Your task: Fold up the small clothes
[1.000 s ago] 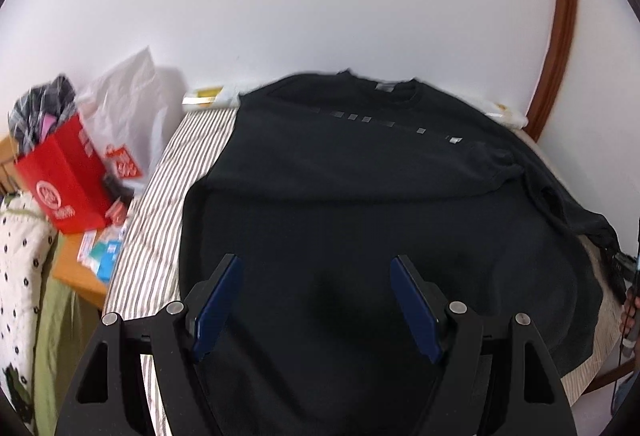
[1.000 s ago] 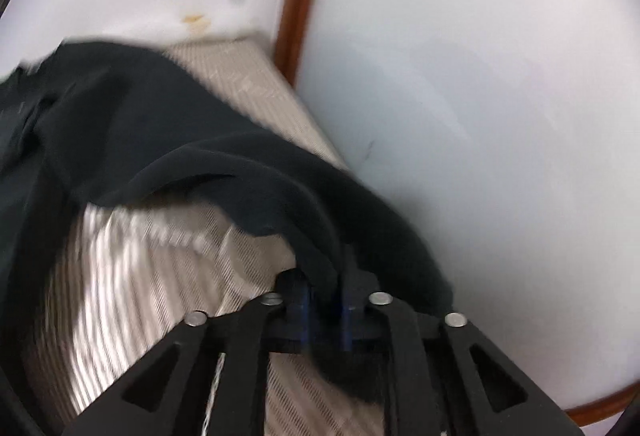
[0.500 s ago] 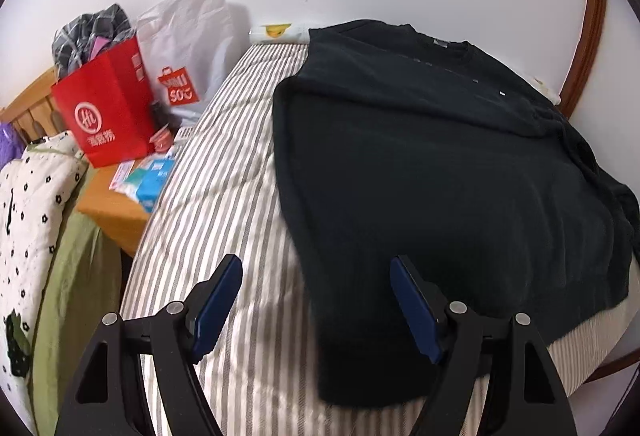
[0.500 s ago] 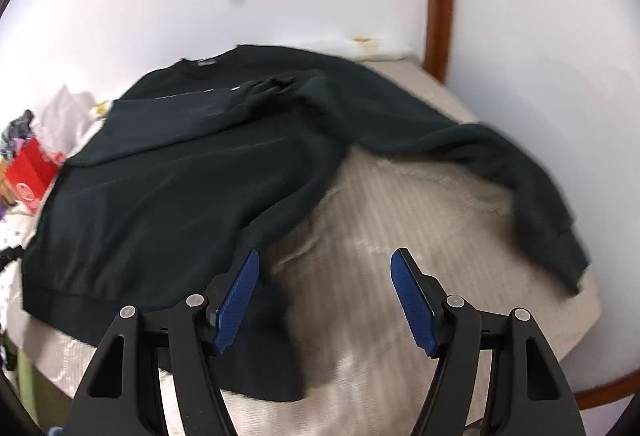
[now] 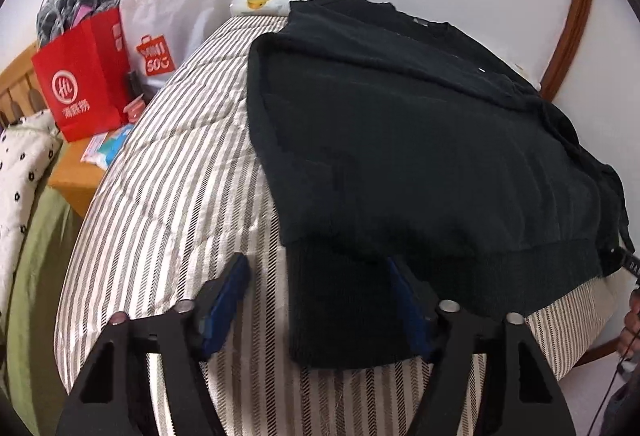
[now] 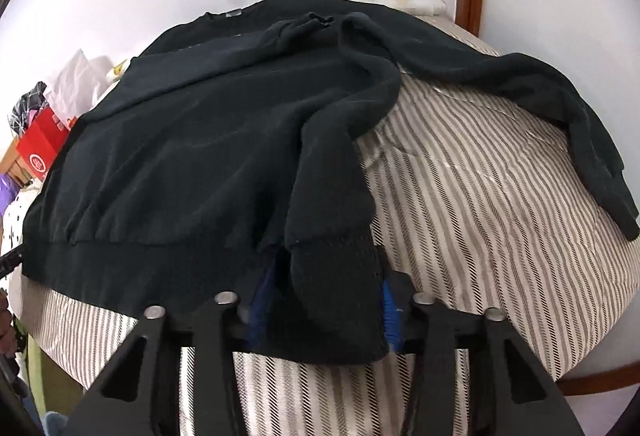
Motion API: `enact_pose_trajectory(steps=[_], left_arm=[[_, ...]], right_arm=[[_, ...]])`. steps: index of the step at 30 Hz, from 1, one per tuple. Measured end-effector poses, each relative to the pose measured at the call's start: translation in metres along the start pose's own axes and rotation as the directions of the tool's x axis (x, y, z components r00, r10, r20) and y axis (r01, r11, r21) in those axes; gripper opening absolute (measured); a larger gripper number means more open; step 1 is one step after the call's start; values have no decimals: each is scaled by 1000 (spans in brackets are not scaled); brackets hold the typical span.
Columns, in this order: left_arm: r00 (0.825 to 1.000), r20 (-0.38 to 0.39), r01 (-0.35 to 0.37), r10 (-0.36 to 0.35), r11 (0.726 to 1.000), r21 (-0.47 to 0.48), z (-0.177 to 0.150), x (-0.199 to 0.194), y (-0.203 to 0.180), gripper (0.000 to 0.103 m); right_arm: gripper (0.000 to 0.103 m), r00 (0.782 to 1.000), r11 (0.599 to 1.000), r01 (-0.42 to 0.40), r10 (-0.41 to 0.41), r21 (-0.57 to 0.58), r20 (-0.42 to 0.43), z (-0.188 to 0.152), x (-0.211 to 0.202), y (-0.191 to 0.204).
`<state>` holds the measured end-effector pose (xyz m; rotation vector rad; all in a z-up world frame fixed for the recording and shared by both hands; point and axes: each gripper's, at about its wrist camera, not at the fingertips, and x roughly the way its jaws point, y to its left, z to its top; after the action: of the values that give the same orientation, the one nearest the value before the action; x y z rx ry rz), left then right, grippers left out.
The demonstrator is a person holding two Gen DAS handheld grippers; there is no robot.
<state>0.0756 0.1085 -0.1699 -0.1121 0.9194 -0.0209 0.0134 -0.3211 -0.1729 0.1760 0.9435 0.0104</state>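
A black sweatshirt [image 5: 420, 139] lies flat on the striped bed [image 5: 176, 203], collar at the far end. My left gripper [image 5: 320, 292] is open, its blue pads on either side of the near left hem corner [image 5: 340, 312]. In the right wrist view the sweatshirt [image 6: 192, 155] has its left sleeve folded across the chest and its right sleeve [image 6: 560, 123] stretched out to the right. My right gripper [image 6: 324, 300] is open around the near right hem corner [image 6: 336, 296], which lies between its pads.
A red paper bag [image 5: 84, 83] and a white plastic bag [image 5: 168, 31] stand on a wooden bedside table [image 5: 76, 175] at the left. A white wall with a brown wooden trim [image 5: 572, 19] runs behind and right of the bed.
My right gripper let go of the sleeve, opened and moved to the near right hem corner. My left gripper drew back from over the body to the near left hem corner.
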Motion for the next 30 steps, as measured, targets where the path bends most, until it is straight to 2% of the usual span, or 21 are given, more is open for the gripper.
enact_pose_trajectory(steps=[1,2,3,4,6,9,13,16,22,23,25,26,29,30], left_arm=[[1000,2,3,-3,1000,1,0,0,1,59],[1000,1,10,-10,1000,4,2,0,0,52],[1000,-5,24,-24,1000,7,4,1,-1,40],[999,-11,37,-37,999,4,6,1,-2,36],[997,-36,75,-75,997,-21,10,2,-1,18],[991,-61,114,-116,993,-26,11,0,2,14],[986,-72,153,-153,988,5,-1,-15,8,13],[977,-99,187,-187,982,-7,-14,-18,13,13],[979,-93,183,-182,983,10,-17,-21,14,15],[979,-96,179,-178,984,8,-16,-20,14,19],[982,-95,162,-161,987,5,-13,-20,14,25],[983,-96,158,-157,987,-1,-12,-20,15,28],[989,-90,120,-121,993,-16,-8,-23,16,32],[992,-81,98,-99,995,-16,-5,-25,16,36]], right_arm=[[21,1000,1000,23,-23,6,-9,0,-2,1],[15,999,999,38,-38,3,-8,-1,-3,3],[10,999,999,45,-45,-4,-7,-2,-5,5],[10,999,999,49,-49,-4,-4,-2,-8,5],[9,999,999,34,-34,29,-6,-6,-15,2],[8,1000,996,1,-1,87,0,-11,-28,-4],[8,999,991,-39,40,129,-5,-23,-43,-9],[8,999,991,-14,18,129,-29,-34,-40,-7],[8,999,992,33,-28,119,-42,-31,-37,-1],[9,998,994,43,-39,99,-45,-30,-37,1],[12,997,996,64,-61,64,-50,-27,-38,4],[20,997,996,69,-67,53,-48,-27,-41,2],[27,996,996,90,-90,13,-8,-23,-53,-6],[33,995,995,98,-98,2,10,-19,-58,-10]])
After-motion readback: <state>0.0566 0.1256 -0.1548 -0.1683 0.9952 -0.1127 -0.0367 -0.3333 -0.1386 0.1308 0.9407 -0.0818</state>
